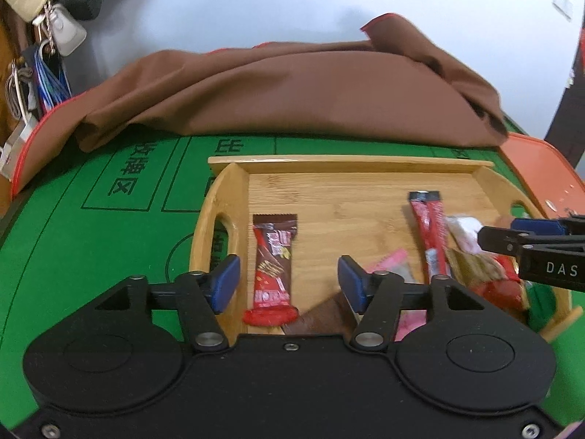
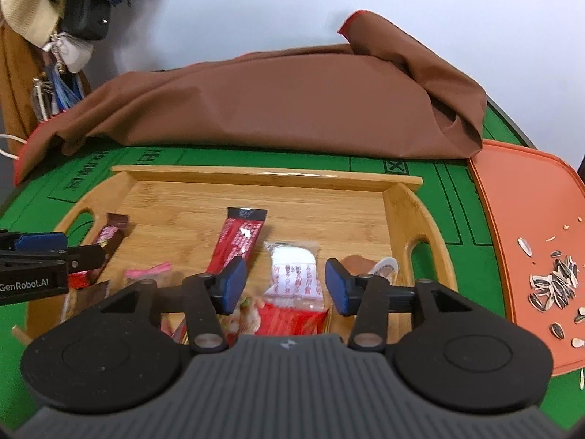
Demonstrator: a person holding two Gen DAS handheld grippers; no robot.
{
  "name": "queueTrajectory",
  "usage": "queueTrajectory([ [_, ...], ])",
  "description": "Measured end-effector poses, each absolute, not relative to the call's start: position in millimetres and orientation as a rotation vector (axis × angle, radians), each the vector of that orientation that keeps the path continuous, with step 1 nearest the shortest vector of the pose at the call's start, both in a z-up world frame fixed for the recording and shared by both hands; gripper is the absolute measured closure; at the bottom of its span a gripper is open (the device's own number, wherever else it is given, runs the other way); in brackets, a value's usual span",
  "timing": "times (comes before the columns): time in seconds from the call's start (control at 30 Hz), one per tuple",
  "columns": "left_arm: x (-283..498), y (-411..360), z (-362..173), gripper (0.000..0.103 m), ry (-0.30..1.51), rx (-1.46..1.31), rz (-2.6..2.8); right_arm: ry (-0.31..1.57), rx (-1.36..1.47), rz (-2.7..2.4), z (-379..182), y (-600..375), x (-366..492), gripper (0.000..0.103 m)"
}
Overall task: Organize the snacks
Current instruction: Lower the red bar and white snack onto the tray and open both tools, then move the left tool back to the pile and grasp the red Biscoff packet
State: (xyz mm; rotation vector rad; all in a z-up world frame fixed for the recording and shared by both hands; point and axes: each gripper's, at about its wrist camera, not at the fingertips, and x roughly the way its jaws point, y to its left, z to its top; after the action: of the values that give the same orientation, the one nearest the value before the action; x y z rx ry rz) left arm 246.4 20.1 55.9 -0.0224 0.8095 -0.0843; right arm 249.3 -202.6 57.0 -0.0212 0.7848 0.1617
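Left tongs point(image 1: 289, 285): wide open and empty, poised low over the left part of the wooden tray point(image 1: 351, 162) on the green table point(image 1: 91, 241), with the red-and-brown snack bar point(image 1: 274, 267) lying straight ahead between the two pads, its long axis running away from the tongs (so the jaws would close across its narrow width). Right tongs point(image 2: 283, 285): likewise open and empty, over the white-and-red packet point(image 2: 294, 274) at the tray's right, nearer the loose heap; the left is nearer the bar.

Pale bamboo tray point(image 1: 365, 183) on green felt point(image 1: 91, 248); brown cloth point(image 2: 274, 102), orange board point(image 2: 530, 197), blue-padded black tongs point(image 2: 283, 285).
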Motion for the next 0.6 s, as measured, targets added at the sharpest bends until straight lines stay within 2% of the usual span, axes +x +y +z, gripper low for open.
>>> queueTrajectory([
  [0.13, 224, 17, 65, 0.029, 0.782, -0.006, -0.12, 0.765, -0.03, 0.191, 63, -206, 229, 0.033],
  [0.3, 193, 12, 75, 0.024, 0.75, 0.012, -0.165, 0.751, -0.031, 0.224, 67, -211, 203, 0.029],
  [0.6, 138, -2, 71, 0.022, 0.74, 0.033, -0.24, 0.736, -0.016, 0.246, 64, -225, 161, 0.024],
])
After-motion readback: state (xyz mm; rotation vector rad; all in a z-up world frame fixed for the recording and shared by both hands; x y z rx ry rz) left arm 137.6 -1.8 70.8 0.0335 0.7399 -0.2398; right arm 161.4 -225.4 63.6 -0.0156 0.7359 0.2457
